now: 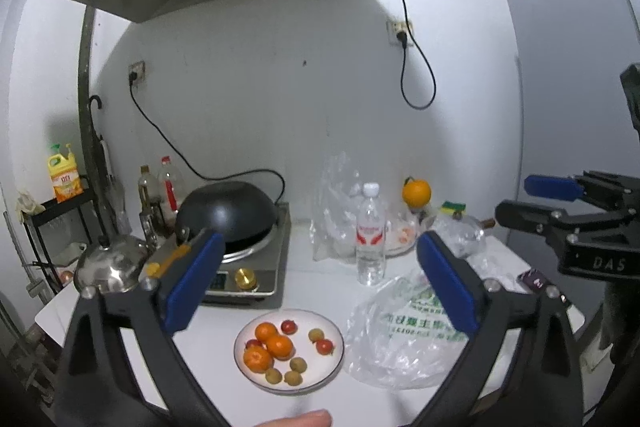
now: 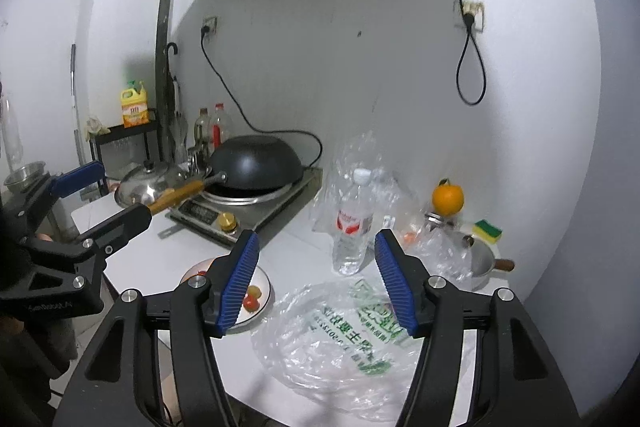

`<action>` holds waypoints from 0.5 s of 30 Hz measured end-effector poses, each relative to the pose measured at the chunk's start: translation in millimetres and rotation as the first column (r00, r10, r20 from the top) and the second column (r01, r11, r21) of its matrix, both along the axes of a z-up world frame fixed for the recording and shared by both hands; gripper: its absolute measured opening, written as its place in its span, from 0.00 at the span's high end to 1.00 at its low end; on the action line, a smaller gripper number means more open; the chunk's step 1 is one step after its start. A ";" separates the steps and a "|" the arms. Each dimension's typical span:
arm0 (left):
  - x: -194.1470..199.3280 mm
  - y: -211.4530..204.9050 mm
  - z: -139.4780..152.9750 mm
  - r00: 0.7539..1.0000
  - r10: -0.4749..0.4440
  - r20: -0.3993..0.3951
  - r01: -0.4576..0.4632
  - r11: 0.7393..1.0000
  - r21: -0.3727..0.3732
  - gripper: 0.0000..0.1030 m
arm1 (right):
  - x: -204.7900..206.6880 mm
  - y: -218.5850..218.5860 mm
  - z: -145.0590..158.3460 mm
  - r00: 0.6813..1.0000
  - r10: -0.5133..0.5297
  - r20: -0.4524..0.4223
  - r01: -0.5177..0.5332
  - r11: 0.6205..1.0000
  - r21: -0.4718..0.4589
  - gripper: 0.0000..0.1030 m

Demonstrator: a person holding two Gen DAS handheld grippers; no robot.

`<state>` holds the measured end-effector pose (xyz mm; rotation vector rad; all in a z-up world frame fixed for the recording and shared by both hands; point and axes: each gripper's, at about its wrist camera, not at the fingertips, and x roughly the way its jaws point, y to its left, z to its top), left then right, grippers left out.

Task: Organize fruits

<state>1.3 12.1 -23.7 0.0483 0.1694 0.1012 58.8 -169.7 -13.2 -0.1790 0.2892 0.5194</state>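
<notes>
A white plate [image 1: 330,359] near the table's front edge holds three mandarins [image 1: 276,345], small red fruits [image 1: 324,346] and several small yellow-green fruits [image 1: 298,364]. My left gripper [image 1: 318,267] is open and empty, held above and behind the plate. A clear plastic bag with green print [image 1: 404,339] lies to the plate's right. My right gripper [image 2: 316,279] is open and empty above that bag [image 2: 344,339]; the plate [image 2: 262,301] shows partly behind its left finger. A large orange [image 1: 416,193] sits at the back right and also shows in the right wrist view [image 2: 447,199].
An induction cooker with a black wok [image 1: 228,215] stands at the back left beside a steel lid [image 1: 110,265]. A water bottle [image 1: 371,235] and crumpled clear bags [image 1: 334,203] stand mid-table. A small pot [image 2: 482,259] and sponge [image 2: 487,229] sit at the right.
</notes>
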 end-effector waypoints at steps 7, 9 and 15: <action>-14.6 -5.8 15.1 0.999 -0.015 0.031 0.015 1.000 0.005 0.04 | -22.1 -9.0 18.5 0.999 0.014 0.052 -0.015 1.000 0.023 0.36; -18.8 -8.7 19.3 0.999 -0.021 0.037 0.021 1.000 0.007 0.04 | -25.4 -10.7 21.2 0.998 0.012 0.061 -0.013 1.000 0.024 0.36; -26.5 -15.0 28.9 0.998 -0.023 0.052 0.022 1.000 0.021 0.04 | -33.1 -14.5 28.2 0.996 -0.004 0.091 0.001 0.999 0.034 0.35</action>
